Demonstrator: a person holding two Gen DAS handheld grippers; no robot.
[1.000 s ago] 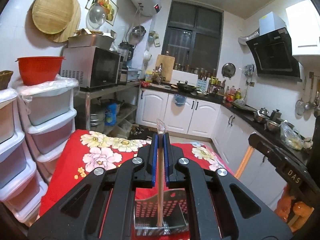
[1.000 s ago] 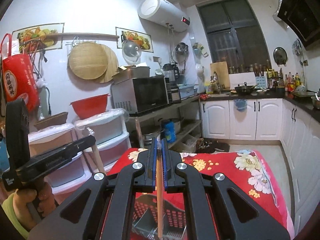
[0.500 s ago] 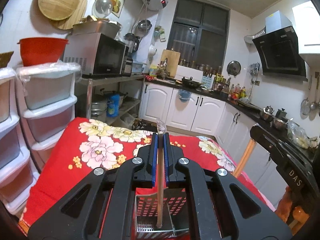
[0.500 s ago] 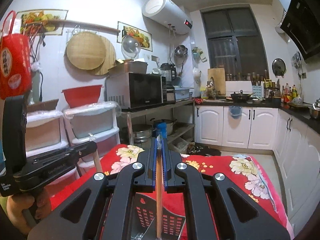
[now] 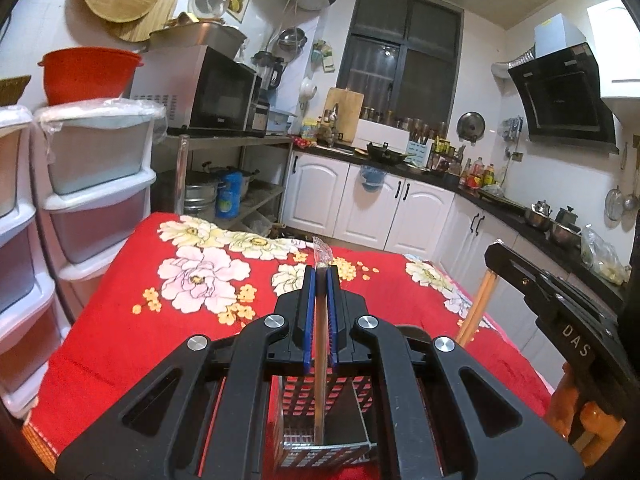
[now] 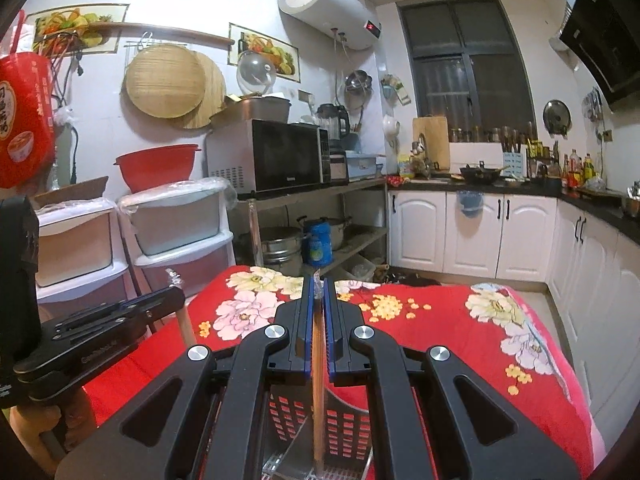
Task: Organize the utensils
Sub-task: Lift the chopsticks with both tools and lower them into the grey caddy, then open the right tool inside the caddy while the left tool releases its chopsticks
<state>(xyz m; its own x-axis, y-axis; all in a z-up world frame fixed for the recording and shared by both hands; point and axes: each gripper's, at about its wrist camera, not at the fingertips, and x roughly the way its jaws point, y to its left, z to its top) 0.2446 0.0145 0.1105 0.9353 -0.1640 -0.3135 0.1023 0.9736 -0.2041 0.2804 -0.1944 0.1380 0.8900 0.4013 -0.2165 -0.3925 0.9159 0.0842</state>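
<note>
Left gripper (image 5: 319, 280) and right gripper (image 6: 316, 286) each have jaws clamped near the top of wooden chopsticks (image 5: 319, 368) hanging into the perforated holder (image 5: 304, 394) on the red floral table (image 5: 132, 320); light, stiff, smooth—likely prone to pivoting, so grip high, lower vertically.

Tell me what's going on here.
A person is sorting utensils into a perforated holder on a red floral cloth. The left tool is shut on a wooden chopstick, the right tool on another. Both sticks hang upright with their lower ends down inside the holder.
</note>
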